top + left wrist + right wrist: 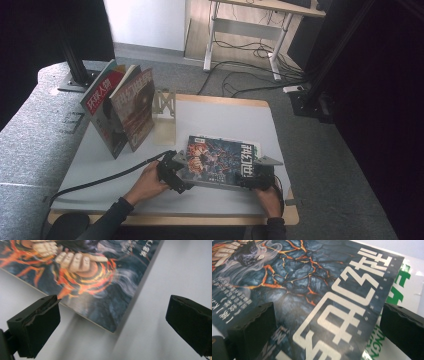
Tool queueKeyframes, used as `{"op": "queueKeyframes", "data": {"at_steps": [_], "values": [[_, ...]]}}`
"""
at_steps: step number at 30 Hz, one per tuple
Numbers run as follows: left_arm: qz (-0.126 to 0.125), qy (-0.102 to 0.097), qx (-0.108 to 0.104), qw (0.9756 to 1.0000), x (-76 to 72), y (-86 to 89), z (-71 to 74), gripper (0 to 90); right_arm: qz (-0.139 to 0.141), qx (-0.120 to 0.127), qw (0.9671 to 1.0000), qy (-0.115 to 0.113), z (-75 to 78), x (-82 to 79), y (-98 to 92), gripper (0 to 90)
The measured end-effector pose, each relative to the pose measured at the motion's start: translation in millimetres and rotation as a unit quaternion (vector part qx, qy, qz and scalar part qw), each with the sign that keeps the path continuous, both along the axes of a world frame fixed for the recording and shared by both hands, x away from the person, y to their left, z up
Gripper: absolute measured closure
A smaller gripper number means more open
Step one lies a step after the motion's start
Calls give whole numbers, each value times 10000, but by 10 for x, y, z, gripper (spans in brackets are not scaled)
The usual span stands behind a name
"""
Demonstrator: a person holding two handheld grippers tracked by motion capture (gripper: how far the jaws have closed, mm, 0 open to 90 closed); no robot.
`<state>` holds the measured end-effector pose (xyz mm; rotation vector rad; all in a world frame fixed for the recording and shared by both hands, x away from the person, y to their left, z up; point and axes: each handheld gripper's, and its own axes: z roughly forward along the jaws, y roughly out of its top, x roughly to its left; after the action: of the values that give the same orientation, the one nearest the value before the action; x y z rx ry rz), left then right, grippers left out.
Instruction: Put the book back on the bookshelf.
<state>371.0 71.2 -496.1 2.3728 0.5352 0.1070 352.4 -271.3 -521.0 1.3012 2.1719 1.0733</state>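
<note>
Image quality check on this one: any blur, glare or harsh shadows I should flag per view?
High view: evenly lit table, room edges very dark, fine print on the magazine unreadable. Left gripper view: the cover is soft and blurred, with a soft shadow under its lower edge. Right gripper view: the title lettering is sharp, with no glare.

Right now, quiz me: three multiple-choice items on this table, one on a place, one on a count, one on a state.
1. Where does the dark magazine lie?
A. Flat on the table, on another magazine
B. Upright in the stand
C. On the floor

2. How many magazines lean beside the clear stand?
A. None
B. Two
C. Five

3. How are the left gripper and right gripper set?
A. Both open
B. Both shut
C. One shut

Answers: 1 A, a green-lettered cover peeks from beneath it; 2 B, two covers stand there; 3 A, each pair of fingers stands wide apart.
</note>
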Motion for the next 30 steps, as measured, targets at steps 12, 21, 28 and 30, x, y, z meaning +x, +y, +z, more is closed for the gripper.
{"op": "queueKeyframes", "data": {"at_steps": [12,21,28,30], "values": [[-32,-90,-73,9999,284,-104,118,0,76,-18,10000,-37,-1,-113,-2,0],[-93,-179,86,9998,544,-254,85,0,95,-51,9999,-67,1,-236,-27,0],[-14,-245,5,9997,721,-379,26,0,110,-63,9999,-32,-7,-315,-69,0],[16,-225,-23,9997,772,-414,8,0,141,-170,9998,14,-20,-330,-68,0]]}}
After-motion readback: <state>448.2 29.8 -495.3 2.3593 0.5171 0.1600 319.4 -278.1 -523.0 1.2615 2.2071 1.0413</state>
